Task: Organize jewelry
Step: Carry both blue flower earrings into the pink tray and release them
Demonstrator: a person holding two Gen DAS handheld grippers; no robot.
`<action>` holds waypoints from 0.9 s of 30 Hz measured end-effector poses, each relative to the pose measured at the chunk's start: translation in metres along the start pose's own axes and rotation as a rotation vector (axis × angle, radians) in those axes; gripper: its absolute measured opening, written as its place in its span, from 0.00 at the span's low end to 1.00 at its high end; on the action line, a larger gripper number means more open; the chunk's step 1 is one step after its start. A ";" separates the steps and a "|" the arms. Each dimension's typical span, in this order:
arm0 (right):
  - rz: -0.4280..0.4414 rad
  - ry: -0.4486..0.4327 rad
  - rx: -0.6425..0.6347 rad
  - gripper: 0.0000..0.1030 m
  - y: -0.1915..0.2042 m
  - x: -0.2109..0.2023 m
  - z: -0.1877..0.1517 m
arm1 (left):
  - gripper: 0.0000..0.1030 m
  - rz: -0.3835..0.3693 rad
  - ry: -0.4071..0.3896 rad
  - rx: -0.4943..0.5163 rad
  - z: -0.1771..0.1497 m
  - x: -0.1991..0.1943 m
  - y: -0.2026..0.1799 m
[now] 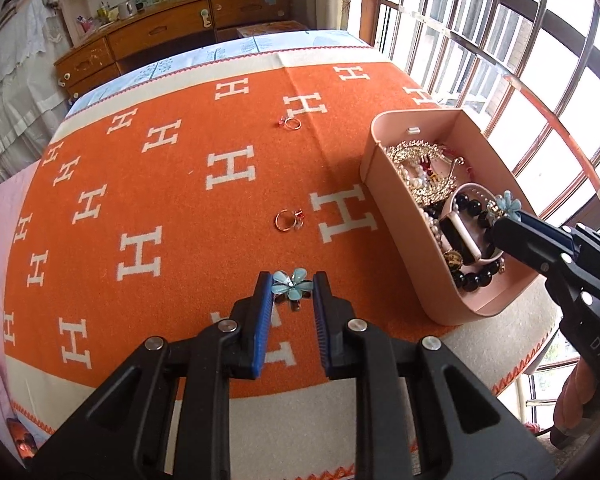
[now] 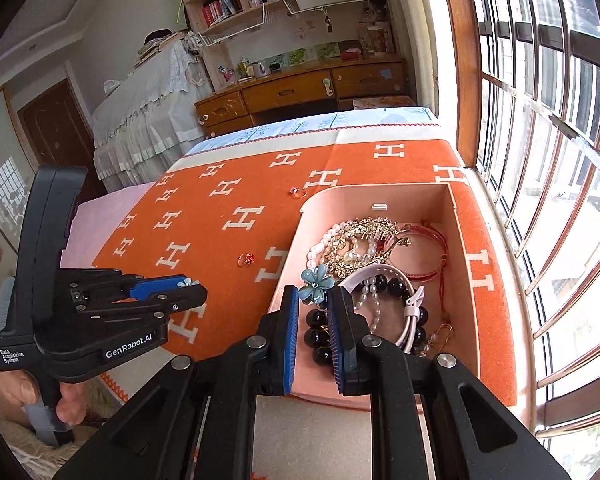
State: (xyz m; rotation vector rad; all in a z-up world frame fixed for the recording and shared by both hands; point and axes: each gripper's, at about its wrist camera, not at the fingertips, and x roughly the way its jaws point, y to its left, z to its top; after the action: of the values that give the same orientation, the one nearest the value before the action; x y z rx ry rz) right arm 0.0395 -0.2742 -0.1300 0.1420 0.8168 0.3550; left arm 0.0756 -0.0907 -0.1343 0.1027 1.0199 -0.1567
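The left gripper (image 1: 288, 286) has its jaws narrowed on a blue flower earring (image 1: 291, 285) above the orange blanket (image 1: 188, 216). The right gripper (image 2: 314, 298) pinches the matching flower (image 2: 315, 282) over the pink box (image 2: 460, 216) of jewelry. Both seem mid-carry; next comes releasing each into the box. Only the right view shows the box's contents fully; the left view shows the two rings (image 1: 288, 220) more clearly.

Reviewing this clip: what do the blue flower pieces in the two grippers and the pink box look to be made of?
Flower in the left gripper: glossy, slightly translucent blue petals with bright glints, probably resin, glass or enamel on a small metal fitting. Flower in the right gripper: same look, likely its pair. Pink box: smooth matte walls with a rounded corner, perhaps faux leather or coated card; the frames cannot settle which.
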 end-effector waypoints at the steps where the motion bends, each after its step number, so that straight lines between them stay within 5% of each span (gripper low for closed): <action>1: -0.004 -0.003 0.001 0.14 -0.002 -0.002 0.000 | 0.17 -0.002 -0.010 0.004 0.004 -0.002 -0.002; 15: -0.127 -0.085 0.071 0.14 -0.045 -0.046 0.016 | 0.17 -0.138 -0.136 0.104 0.065 -0.024 -0.062; 27: -0.149 -0.053 0.062 0.14 -0.062 -0.010 0.039 | 0.17 -0.206 -0.067 0.090 0.112 0.024 -0.086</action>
State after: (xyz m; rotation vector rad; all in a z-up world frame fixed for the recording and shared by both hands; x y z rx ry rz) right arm 0.0774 -0.3348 -0.1124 0.1465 0.7817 0.1852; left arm 0.1668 -0.1947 -0.0970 0.0738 0.9556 -0.3919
